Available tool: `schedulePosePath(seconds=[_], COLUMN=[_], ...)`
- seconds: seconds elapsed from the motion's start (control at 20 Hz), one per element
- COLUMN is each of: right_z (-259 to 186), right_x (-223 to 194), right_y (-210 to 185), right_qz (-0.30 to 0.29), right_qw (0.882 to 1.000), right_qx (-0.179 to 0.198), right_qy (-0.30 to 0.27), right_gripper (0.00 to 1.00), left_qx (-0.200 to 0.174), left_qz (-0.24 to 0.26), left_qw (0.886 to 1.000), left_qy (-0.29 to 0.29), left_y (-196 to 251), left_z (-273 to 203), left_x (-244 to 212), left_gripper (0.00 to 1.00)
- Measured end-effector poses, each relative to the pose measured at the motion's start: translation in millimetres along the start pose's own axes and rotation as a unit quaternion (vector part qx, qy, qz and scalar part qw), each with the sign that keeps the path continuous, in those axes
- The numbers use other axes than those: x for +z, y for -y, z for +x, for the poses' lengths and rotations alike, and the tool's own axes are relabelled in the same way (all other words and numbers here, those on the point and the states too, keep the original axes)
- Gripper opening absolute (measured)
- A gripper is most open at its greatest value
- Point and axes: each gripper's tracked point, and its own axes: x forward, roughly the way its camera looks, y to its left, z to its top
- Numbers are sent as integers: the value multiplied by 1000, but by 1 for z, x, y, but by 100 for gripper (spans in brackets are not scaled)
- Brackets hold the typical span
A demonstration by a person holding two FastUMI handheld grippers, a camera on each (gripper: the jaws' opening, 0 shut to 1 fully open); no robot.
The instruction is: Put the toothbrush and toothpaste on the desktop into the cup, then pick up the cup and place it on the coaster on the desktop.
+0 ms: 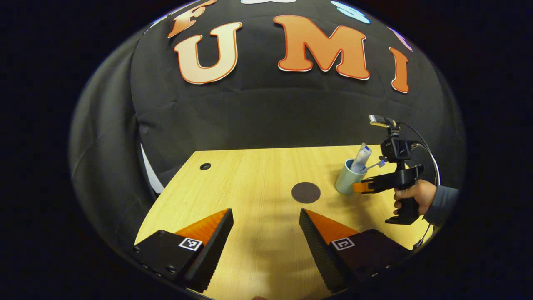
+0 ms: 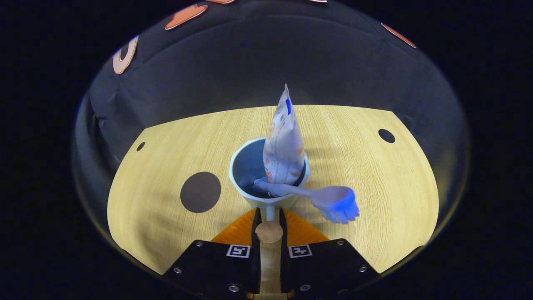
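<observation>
Now the right hand-held gripper (image 2: 269,216), low in the centre of the right gripper view, has its fingers nearly together, pinching the near rim of the cup (image 2: 250,166), which stands mid-frame on the wooden surface (image 2: 374,166) with the toothpaste (image 2: 284,146) upright inside and the toothbrush (image 2: 329,202) leaning out to the right. Left of the cup lies the dark round coaster (image 2: 200,192), apart from it. Over in the left gripper view, the left hand-held gripper (image 1: 266,233) sits wide and empty at the bottom, a hand (image 1: 412,196) holding the other one at right.
</observation>
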Motion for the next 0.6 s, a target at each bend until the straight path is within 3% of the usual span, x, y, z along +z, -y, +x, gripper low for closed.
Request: schedulePosePath(seconds=[0.25,0.6], right_z=[-4,1], right_x=[1,4], right_y=[-2,-4], right_qz=[0,-57], right_qw=[1000,998], right_qx=[3,31], right_qy=[-6,22], right_gripper=[17,17], left_qx=[-3,-6], left_qz=[-24,-30], left_qw=[999,999], left_qy=[-25,-27], left_y=[-5,8], left_z=[-2,-17], left_x=[-17,-42], left_gripper=[96,96])
